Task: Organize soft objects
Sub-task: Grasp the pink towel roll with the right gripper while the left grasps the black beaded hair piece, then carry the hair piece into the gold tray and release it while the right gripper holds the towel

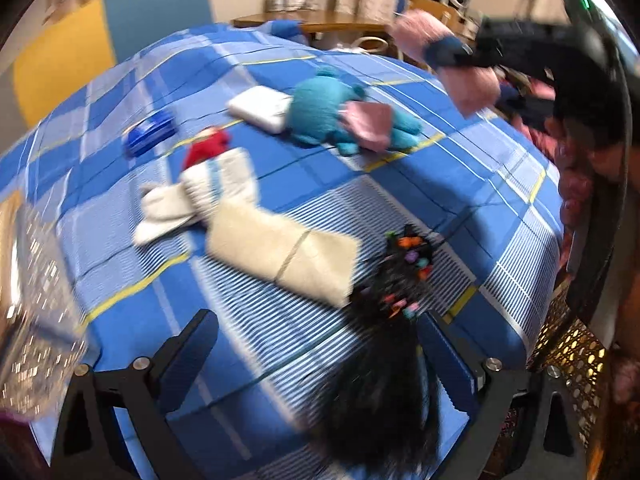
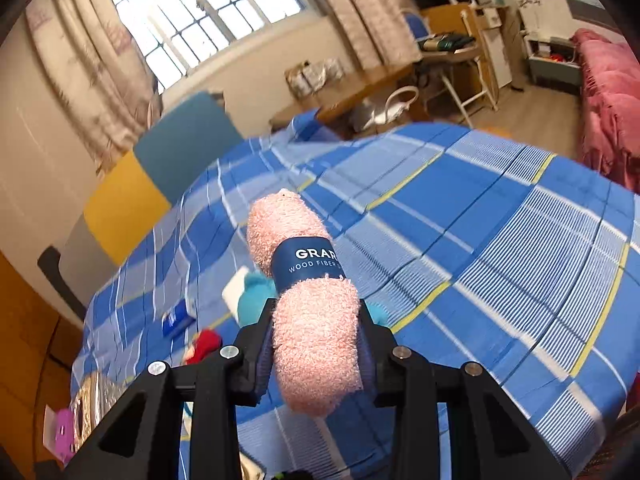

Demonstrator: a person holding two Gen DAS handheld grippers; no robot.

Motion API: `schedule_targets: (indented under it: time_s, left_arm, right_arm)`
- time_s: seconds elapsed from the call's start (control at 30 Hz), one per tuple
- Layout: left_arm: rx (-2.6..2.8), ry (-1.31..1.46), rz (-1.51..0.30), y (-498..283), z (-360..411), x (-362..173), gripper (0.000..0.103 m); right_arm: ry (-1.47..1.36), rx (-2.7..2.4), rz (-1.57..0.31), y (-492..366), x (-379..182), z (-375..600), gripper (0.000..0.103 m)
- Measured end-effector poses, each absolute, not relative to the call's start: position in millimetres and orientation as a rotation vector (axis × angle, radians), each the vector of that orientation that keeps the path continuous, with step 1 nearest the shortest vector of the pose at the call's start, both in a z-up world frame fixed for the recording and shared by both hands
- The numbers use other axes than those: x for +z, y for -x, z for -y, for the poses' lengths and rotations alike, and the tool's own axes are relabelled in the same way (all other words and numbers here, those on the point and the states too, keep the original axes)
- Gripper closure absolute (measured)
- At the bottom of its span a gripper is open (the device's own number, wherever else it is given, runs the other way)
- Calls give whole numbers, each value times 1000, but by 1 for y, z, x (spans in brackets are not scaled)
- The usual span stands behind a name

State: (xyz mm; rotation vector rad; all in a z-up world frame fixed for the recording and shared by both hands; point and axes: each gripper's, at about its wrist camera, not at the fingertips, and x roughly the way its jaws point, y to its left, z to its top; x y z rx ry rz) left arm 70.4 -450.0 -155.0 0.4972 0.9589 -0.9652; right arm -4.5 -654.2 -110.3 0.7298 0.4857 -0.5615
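- Soft things lie scattered across the bed [image 1: 460,168] with its blue checked cover; sorting looks to be at an early stage.
- Right gripper [image 2: 316,344] has its jaws clenched on a rolled pink towel [image 2: 312,320] with a dark paper band, holding it up above the cover. In the left wrist view the same towel [image 1: 472,84] hangs in the air at the far right, clear of the bed.
- Left gripper [image 1: 316,344] has its jaws spread wide and released, pressing on nothing. A black hairy thing [image 1: 384,380] studded with small coloured clips lies between and just ahead of them; blur keeps me from saying whether a finger touches it.
- Lying loose on the cover: a teal plush toy [image 1: 320,112] with a pink piece across it, a cream folded cloth [image 1: 280,248], a white knitted piece [image 1: 208,192] with a red bit [image 1: 208,148] at its far end.
- A white flat box [image 1: 260,108] touches the plush toy, and a blue case [image 1: 150,136] sits apart to the left.
- Judging by this, one item is picked up and none is visibly put away; no obvious place for them shows clearly.
- Left to do: place the towel, then gather the plush toy, the cloths and the black hairy thing.
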Motion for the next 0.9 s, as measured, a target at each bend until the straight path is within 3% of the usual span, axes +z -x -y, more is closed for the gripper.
schedule_targets:
  time_s: [0.17, 0.23, 0.33, 0.57, 0.9]
  left_arm:
    - [-1021, -585, -904, -53, 478, -164, 7]
    - [-1039, -617, -893, -49, 486, -172, 15]
    - [-1008, -675, -848, -46, 488, -180, 38]
    - [-1024, -578, -843, -50, 461, -175, 65]
    - [-994, -458, -884, -56, 408, -164, 66]
  right_arm:
    - [-734, -563, -470, 2, -109, 656, 68]
    - [-744, -548, -479, 1, -112, 655, 68]
    - [-731, -545, -501, 1, -114, 654, 68]
    - [-691, -532, -536, -8, -115, 649, 68]
    - [-666, -509, -591, -17, -122, 642, 68]
